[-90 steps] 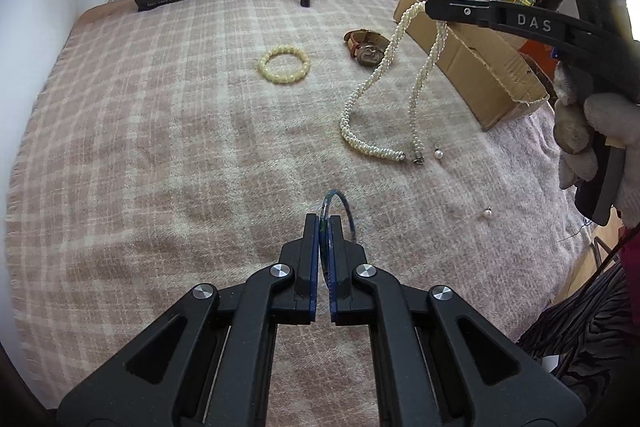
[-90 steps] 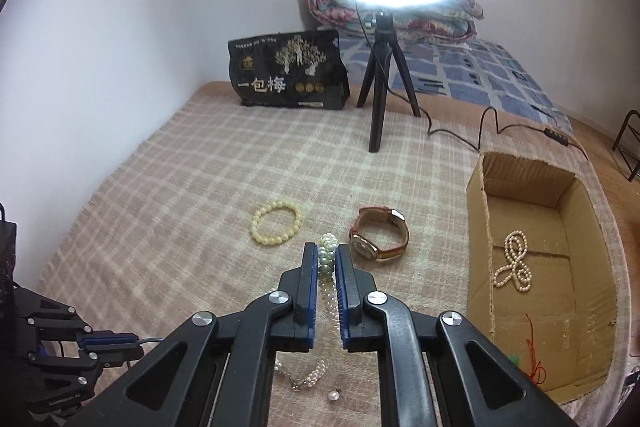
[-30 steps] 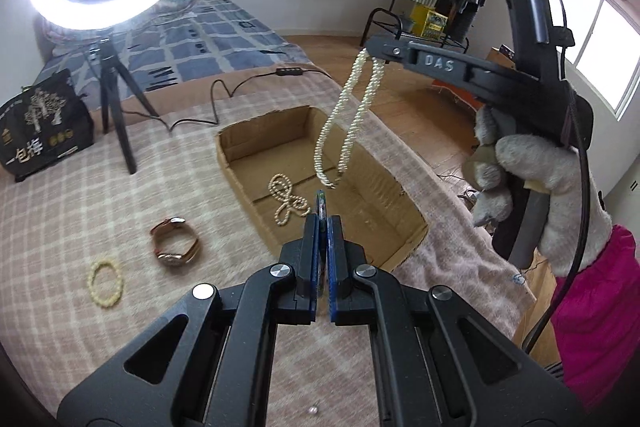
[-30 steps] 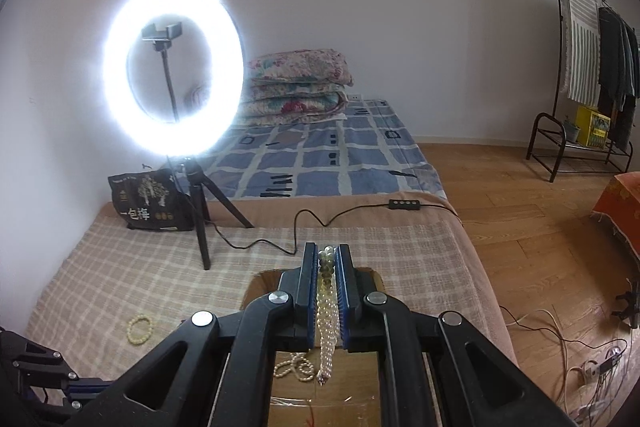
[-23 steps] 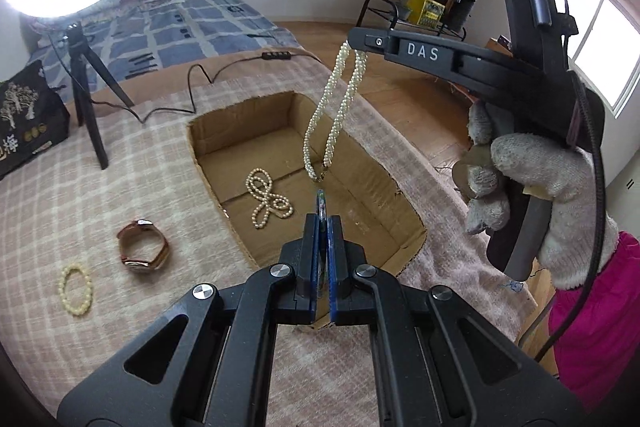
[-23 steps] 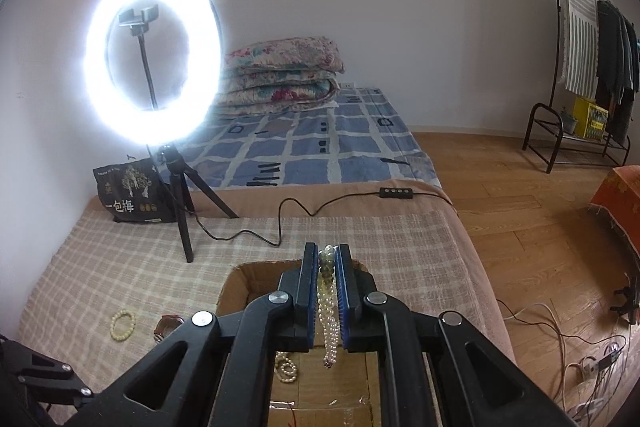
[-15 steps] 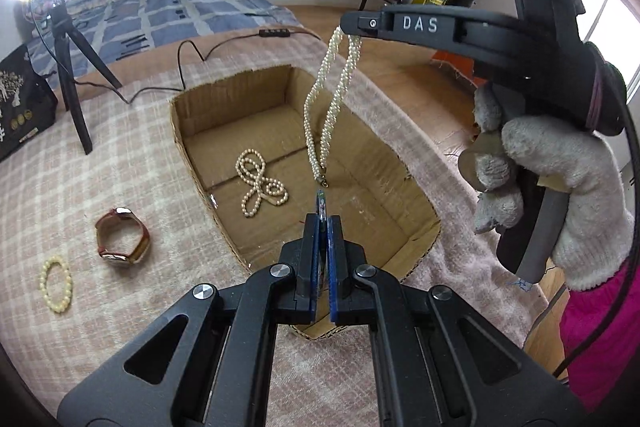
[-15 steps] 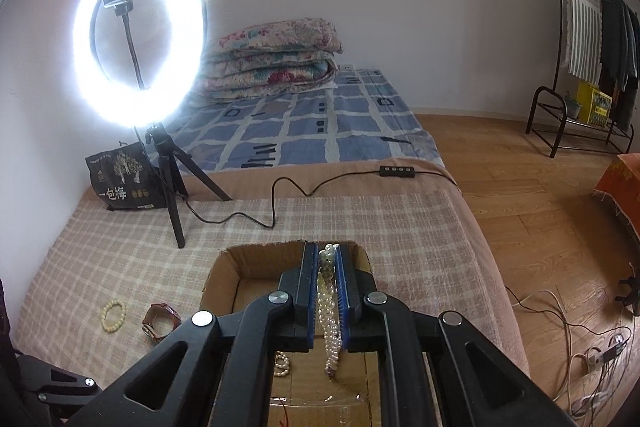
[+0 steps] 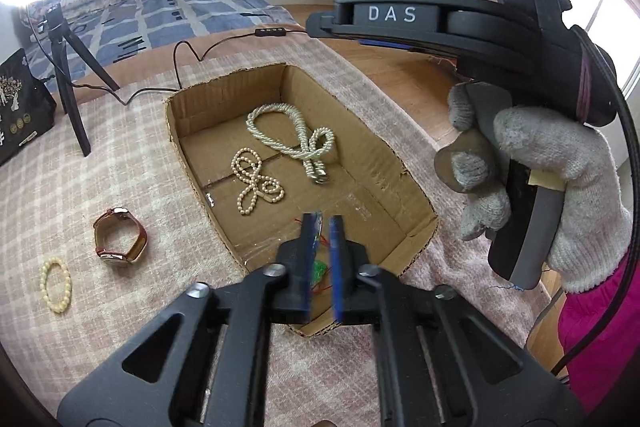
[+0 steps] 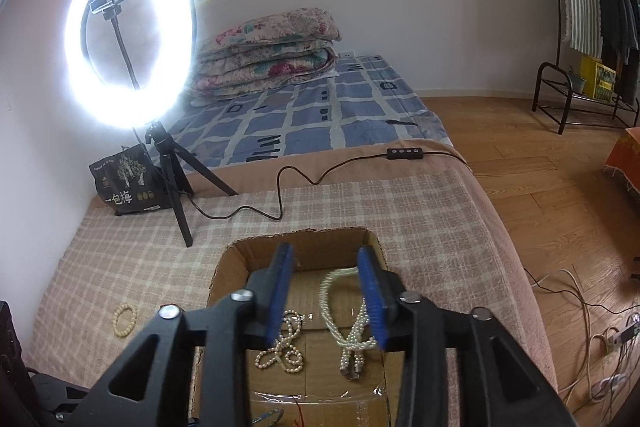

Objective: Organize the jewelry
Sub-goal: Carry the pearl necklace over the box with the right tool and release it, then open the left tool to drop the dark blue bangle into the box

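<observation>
An open cardboard box (image 9: 188,163) lies on the checked blanket. Inside are a thick twisted pearl necklace (image 9: 292,139) and a smaller pearl strand (image 9: 256,183). My right gripper (image 10: 325,253), held by a gloved hand (image 9: 540,187), hovers above the box. Its jaws are opening, with nothing between them and the twisted necklace (image 10: 340,315) below. My left gripper (image 9: 324,227) hangs over the box's near end. Its jaws are opening by a narrow gap, and I see nothing pressed between the pads. A thin wire hoop (image 10: 268,417) lies on the box floor.
A brown-strapped watch (image 9: 118,239) and a pale bead bracelet (image 9: 56,285) lie on the blanket left of the box. A ring light (image 10: 128,39) on a tripod (image 9: 68,67), its cable (image 10: 280,195) and a black bag (image 10: 128,183) stand behind. The bed edge drops off to the right.
The right gripper's jaws have parted and the twisted pearl necklace has dropped into the box. The left gripper's jaws have parted slightly. Both grippers have sunk toward the box.
</observation>
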`<state>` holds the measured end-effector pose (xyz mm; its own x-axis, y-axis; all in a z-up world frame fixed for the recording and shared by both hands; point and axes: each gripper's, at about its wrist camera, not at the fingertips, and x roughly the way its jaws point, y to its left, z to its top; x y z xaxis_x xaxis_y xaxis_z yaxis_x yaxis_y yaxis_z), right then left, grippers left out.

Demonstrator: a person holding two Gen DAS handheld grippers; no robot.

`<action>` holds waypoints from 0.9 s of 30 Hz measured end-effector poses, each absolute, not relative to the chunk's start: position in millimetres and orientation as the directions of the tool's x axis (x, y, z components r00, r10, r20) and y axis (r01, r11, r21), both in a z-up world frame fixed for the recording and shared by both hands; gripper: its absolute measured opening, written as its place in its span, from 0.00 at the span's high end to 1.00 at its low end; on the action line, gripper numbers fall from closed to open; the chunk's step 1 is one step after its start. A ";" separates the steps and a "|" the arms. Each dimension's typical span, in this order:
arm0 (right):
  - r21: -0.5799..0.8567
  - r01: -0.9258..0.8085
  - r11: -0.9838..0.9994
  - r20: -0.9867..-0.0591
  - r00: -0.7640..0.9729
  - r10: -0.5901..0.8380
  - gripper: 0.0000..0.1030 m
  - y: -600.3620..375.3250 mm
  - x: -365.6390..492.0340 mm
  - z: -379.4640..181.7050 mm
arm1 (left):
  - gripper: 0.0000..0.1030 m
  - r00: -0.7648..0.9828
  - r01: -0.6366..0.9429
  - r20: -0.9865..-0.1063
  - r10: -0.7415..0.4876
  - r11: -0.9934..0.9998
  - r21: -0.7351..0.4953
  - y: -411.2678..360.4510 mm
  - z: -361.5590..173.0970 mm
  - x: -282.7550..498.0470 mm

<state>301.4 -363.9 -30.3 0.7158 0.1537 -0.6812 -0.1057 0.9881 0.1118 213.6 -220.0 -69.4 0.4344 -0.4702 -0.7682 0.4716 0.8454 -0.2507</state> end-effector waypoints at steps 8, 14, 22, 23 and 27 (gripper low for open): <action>0.081 -0.055 0.995 -0.680 0.727 0.095 0.15 -365.0 296.9 -27.3 | 0.43 0.465 0.464 -0.761 -0.453 0.856 -0.226 -215.5 -64.8 204.4; 0.074 -0.038 0.997 -0.680 0.729 0.078 0.12 -366.4 292.8 -22.9 | 0.43 0.474 0.460 -0.759 -0.446 0.861 -0.218 -208.3 -58.4 197.6; 0.065 -0.031 0.997 -0.668 0.741 0.066 0.12 -364.5 277.9 -11.5 | 0.43 0.503 0.446 -0.747 -0.436 0.871 -0.208 -188.5 -42.5 184.7; 0.065 -0.029 0.997 -0.666 0.743 0.066 0.12 -364.1 275.1 -9.5 | 0.43 0.506 0.443 -0.746 -0.433 0.872 -0.206 -186.1 -41.1 183.1; 0.062 -0.024 0.998 -0.654 0.754 0.059 0.12 -362.6 263.6 -1.5 | 0.43 0.520 0.430 -0.742 -0.423 0.880 -0.201 -171.1 -33.9 174.5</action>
